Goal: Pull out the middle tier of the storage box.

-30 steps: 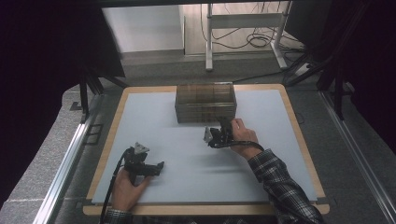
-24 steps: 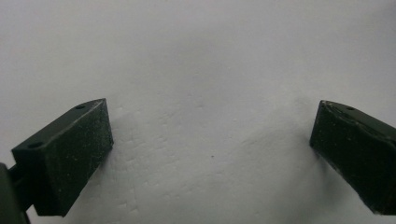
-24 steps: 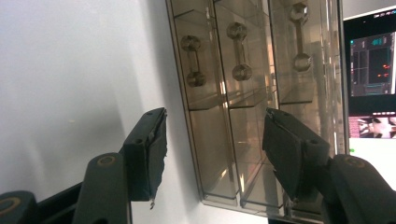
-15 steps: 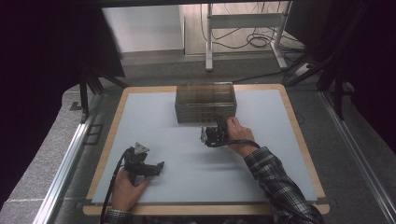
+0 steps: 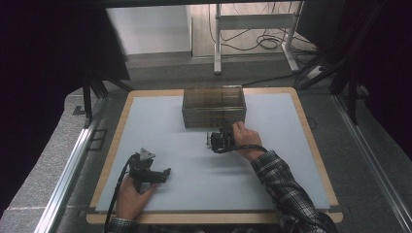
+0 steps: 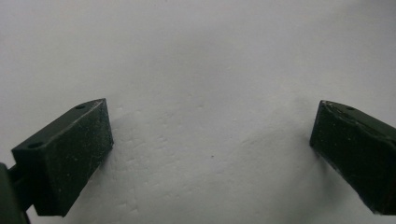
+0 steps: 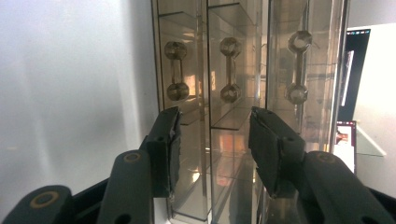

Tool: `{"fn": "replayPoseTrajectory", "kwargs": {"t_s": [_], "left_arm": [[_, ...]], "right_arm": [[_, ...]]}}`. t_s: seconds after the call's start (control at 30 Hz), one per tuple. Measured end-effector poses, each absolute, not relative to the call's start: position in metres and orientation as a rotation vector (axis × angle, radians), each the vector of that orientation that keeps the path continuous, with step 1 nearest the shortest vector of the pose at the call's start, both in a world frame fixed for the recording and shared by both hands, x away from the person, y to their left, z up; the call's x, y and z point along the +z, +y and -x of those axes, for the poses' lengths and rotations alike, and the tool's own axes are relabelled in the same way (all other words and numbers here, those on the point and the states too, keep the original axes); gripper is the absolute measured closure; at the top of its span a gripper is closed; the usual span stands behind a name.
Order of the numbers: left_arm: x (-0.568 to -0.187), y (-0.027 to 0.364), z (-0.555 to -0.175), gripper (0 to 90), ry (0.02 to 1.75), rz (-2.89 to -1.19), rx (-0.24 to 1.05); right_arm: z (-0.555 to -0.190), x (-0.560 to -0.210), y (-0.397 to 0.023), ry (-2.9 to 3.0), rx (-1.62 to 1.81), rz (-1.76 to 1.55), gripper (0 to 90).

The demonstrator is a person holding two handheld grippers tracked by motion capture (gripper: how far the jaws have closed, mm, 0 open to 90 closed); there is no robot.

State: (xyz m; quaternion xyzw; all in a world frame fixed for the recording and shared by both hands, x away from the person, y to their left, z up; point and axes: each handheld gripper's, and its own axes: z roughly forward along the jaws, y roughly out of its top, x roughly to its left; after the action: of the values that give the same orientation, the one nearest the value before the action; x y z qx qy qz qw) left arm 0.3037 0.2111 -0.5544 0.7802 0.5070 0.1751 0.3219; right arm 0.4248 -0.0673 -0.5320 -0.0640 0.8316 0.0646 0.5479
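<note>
Closing in, the right gripper (image 7: pixel 212 140) nears the drawer box (image 5: pixel 214 106), jaws narrowing, ungripped; left gripper (image 6: pixel 210 154) gapes over bare mat (image 5: pixel 160 121).

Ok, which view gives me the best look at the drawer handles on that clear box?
The right gripper view: three drawer handles show close up beyond the tongs. In the high view the clear box is small, its handles indistinct. The left gripper view faces the table.

No lettering, label, brand mark or number can be read in any of the views. The clear drawer cabinet (image 5: pixel 214 107) carries no legible marking on its fronts. A lit screen (image 7: pixel 349 135) at the far right edge of the right gripper view is too small and blurred for any writing on it to be made out.
</note>
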Motion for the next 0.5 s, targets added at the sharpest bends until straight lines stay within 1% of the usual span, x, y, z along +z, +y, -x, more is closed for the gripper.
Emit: {"fn": "replayPoseTrajectory", "kwargs": {"t_s": [0.3, 0.5], "left_arm": [[-0.554, 0.211, -0.304, 0.0, 1.334, -2.046, 0.457], [-0.554, 0.211, -0.304, 0.0, 1.334, -2.046, 0.457]], "right_arm": [[-0.428, -0.536, -0.060, 1.922, 0.111, 0.183, 61.4], [-0.430, -0.539, -0.055, 1.891, 0.093, 0.193, 68.9]]}}
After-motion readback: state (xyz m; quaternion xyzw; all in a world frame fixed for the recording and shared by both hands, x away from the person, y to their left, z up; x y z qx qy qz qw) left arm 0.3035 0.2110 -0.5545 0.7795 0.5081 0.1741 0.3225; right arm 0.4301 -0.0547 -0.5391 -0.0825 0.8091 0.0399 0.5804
